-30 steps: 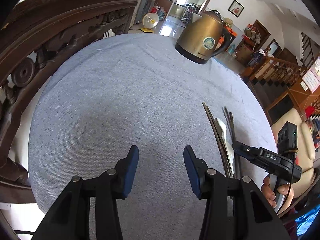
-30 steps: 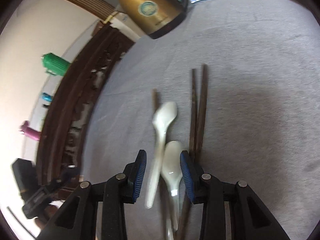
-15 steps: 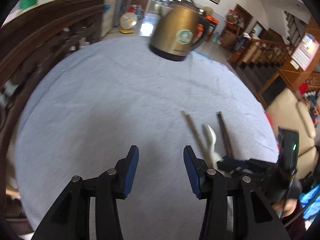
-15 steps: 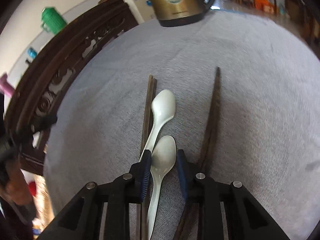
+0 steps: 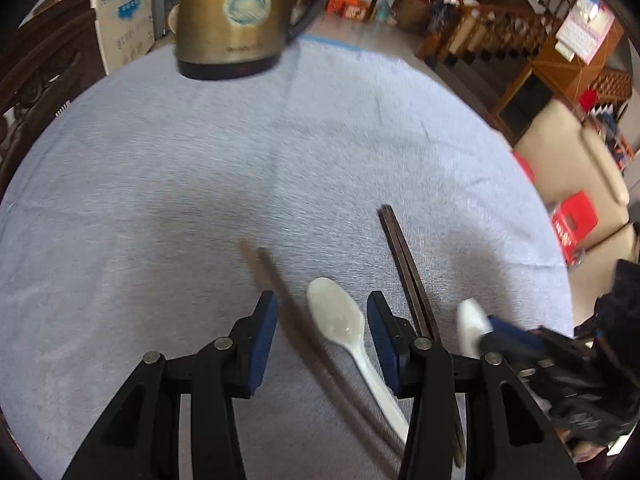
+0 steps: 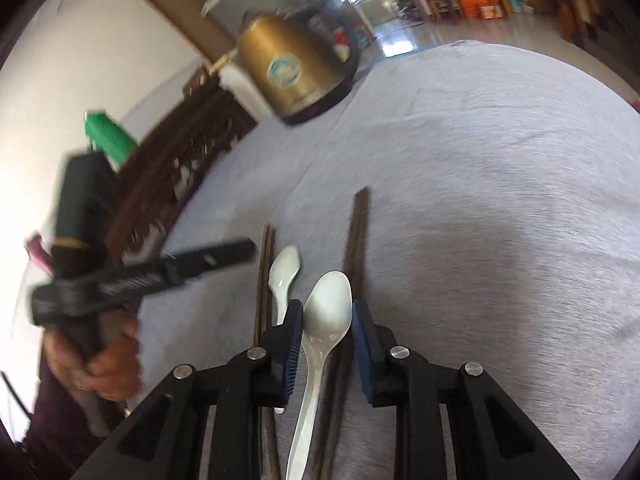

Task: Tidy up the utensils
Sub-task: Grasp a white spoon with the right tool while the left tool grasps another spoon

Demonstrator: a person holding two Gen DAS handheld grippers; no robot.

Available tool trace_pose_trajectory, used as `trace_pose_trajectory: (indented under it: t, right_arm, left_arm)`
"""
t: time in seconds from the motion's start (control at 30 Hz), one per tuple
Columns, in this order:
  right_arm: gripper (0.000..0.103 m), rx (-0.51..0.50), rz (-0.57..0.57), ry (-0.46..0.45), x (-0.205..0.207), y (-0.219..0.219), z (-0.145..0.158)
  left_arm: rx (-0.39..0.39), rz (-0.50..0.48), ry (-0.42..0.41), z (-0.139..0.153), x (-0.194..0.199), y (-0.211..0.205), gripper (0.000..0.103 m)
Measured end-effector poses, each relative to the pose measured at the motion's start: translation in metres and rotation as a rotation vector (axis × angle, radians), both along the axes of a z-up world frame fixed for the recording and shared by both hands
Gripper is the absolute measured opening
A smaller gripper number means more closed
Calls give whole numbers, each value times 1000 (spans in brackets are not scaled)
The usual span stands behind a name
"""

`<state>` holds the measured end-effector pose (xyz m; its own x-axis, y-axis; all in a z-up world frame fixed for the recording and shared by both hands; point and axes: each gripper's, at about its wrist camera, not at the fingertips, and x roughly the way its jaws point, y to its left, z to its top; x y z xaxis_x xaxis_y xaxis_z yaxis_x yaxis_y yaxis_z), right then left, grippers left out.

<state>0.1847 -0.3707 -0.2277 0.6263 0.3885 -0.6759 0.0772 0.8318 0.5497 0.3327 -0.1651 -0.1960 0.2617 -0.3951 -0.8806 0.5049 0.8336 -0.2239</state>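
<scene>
Between my right gripper's (image 6: 323, 340) pads sits a white spoon (image 6: 326, 312), clamped at the bowl, handle running back toward me. Left gripper (image 5: 322, 336) hangs apart over the other spoon (image 5: 340, 320), lying lengthwise beside dark chopsticks (image 5: 404, 264) on the grey cloth (image 5: 200, 160).

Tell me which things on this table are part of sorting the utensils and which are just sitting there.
Part of the job:
- two white spoons
- two pairs of dark chopsticks

Just sitting there:
- gold electric kettle
- grey tablecloth
- green flask behind the table
</scene>
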Motion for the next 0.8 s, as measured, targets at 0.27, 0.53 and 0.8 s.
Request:
trace_pose_trajectory:
  t: [0.27, 0.53, 0.8]
  right_arm:
    - [27, 106, -93, -32, -19, -42, -8]
    - [27, 132, -100, -48, -25, -49, -6]
    - [27, 119, -135, -125, -45, -50, 17]
  left_arm:
    - [53, -23, 1, -18, -2, -30, 46]
    - [25, -67, -26, -19, -20, -32, 22]
    - [-30, -46, -49, -1, -28, -15, 0]
